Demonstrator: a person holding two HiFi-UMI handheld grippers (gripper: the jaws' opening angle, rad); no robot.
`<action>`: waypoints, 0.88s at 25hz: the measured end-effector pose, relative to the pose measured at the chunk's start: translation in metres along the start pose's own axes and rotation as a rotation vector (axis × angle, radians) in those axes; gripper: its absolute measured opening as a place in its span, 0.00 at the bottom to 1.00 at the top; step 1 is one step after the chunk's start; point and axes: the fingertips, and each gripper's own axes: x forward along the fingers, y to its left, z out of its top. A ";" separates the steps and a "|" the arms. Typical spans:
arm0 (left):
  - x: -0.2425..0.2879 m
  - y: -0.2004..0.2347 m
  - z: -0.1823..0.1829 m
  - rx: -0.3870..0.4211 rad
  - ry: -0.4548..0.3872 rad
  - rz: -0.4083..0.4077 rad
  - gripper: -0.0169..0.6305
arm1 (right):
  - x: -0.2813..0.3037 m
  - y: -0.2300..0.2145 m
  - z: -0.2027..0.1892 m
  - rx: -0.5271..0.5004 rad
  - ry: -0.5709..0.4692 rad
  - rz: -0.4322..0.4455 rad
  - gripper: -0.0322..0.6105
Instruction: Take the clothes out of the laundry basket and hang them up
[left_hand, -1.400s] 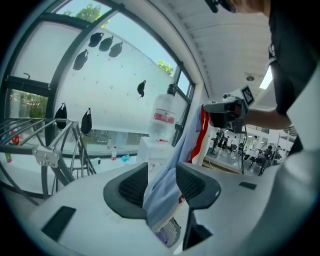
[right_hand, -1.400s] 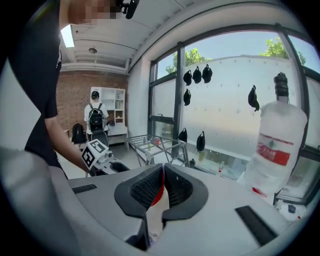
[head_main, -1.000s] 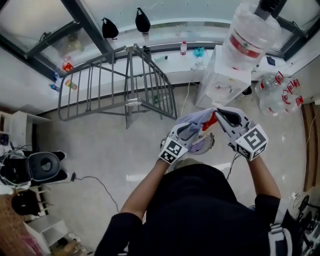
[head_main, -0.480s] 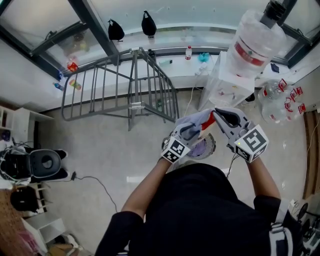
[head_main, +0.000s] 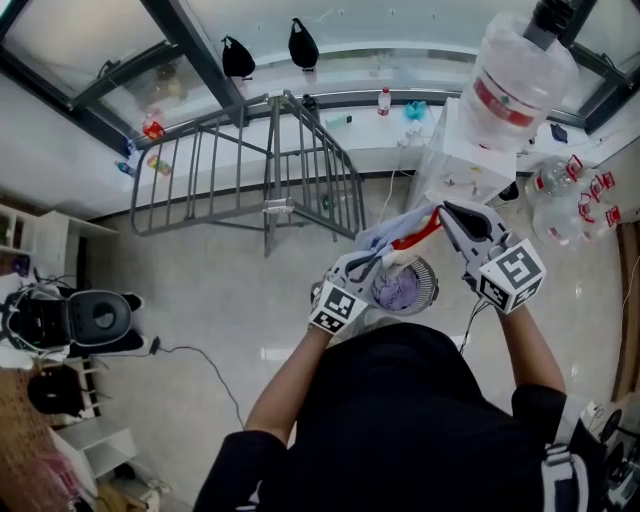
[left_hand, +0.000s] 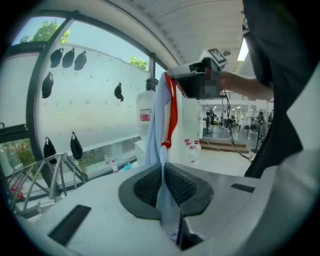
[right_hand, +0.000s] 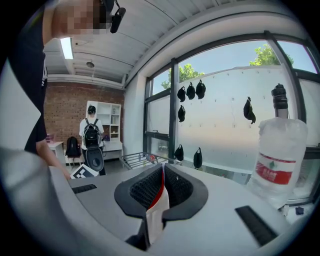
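holding: garment (head_main: 390, 232) over basket (head_main: 433, 281)
left gripper (head_main: 377, 262): jaws just closed, pinching its blue cloth
right gripper (head_main: 443, 213): clamped on red trim (head_main: 420, 232)

Pale glossy floor (head_main: 200, 290). On it: grey drying rack (head_main: 265, 175) by the window, round laundry basket (head_main: 433, 290) near the white water dispenser (head_main: 455, 175), spare water bottles (head_main: 565, 200) at right, possibly a black chair (head_main: 90, 320) at far left.

Two hand-held grippers (head_main: 383, 259) (head_main: 446, 211), one garment (head_main: 392, 232), one rack (head_main: 272, 170)
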 end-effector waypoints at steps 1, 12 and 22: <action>-0.004 0.003 0.000 0.009 0.001 0.025 0.06 | -0.001 -0.003 -0.001 0.009 -0.004 -0.004 0.07; -0.100 0.054 0.039 -0.106 -0.201 0.381 0.05 | 0.000 -0.015 -0.025 0.175 -0.049 0.016 0.07; -0.197 0.082 0.076 -0.145 -0.335 0.622 0.05 | 0.028 0.023 -0.017 0.249 -0.125 0.159 0.07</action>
